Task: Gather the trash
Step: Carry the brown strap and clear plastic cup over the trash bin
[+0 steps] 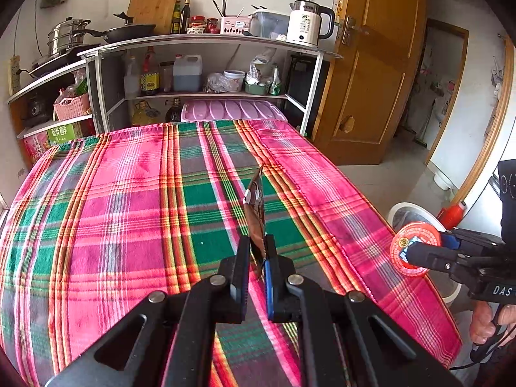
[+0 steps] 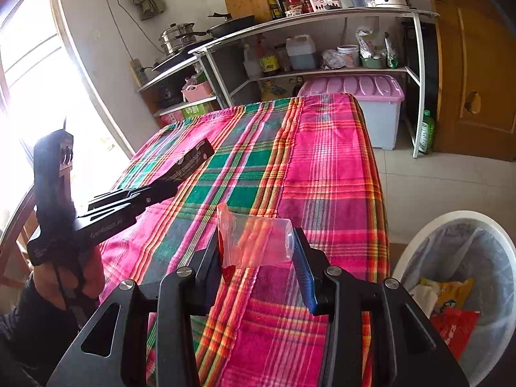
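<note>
Two grippers hold trash above the plaid table [image 1: 129, 193], the bin [image 2: 419, 242] beside it.
Left gripper [image 1: 257, 258] pinches a brown wrapper [image 1: 256, 213]; right gripper [image 2: 258, 251] clasps a red-lidded clear cup [image 2: 258, 242]. Best carried rightward, released over the liner.

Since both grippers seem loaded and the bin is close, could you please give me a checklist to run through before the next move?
1. Left gripper shut on the brown wrapper: ok, pinched at its lower end.
2. Right gripper shut on the clear plastic cup with the red lid: ok, held end to end between the fingers.
3. White trash bin within reach at the table's right side: ok.
4. Bin has room: ok, its liner shows only a few wrappers at the bottom.
5. Plaid tablecloth free of other trash: ok in the visible part.
6. Cup empty of liquid: cannot tell.
</note>
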A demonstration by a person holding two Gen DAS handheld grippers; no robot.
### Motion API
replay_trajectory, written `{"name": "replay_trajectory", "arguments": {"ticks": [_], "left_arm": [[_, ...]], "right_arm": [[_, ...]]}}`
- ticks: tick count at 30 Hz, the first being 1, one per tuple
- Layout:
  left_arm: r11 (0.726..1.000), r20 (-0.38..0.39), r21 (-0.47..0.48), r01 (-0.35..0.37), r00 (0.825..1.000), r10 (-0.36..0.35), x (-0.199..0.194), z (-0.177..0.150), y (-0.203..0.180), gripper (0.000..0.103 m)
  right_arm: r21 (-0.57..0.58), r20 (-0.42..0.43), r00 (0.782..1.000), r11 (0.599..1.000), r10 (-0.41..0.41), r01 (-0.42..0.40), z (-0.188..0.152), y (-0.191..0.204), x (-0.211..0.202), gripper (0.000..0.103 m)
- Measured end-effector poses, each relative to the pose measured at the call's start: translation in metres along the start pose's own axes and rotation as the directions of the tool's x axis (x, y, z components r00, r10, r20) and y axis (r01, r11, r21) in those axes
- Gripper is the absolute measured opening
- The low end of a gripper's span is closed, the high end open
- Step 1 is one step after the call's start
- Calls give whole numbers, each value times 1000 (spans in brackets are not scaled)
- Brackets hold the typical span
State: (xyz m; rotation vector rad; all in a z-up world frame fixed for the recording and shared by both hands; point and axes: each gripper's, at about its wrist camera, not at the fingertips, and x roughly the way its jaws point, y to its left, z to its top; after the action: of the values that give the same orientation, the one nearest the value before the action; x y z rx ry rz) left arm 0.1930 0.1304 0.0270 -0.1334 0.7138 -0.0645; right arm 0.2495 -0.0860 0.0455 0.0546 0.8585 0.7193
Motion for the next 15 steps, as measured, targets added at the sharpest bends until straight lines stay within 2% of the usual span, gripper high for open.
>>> {"name": "replay_trajectory", "arguments": {"ticks": [15], "left_arm": [[997, 52, 10, 74, 996, -74, -42, -29, -65, 8]], "right_arm": [[41, 56, 997, 998, -44, 42, -27, -19, -48, 42]]}}
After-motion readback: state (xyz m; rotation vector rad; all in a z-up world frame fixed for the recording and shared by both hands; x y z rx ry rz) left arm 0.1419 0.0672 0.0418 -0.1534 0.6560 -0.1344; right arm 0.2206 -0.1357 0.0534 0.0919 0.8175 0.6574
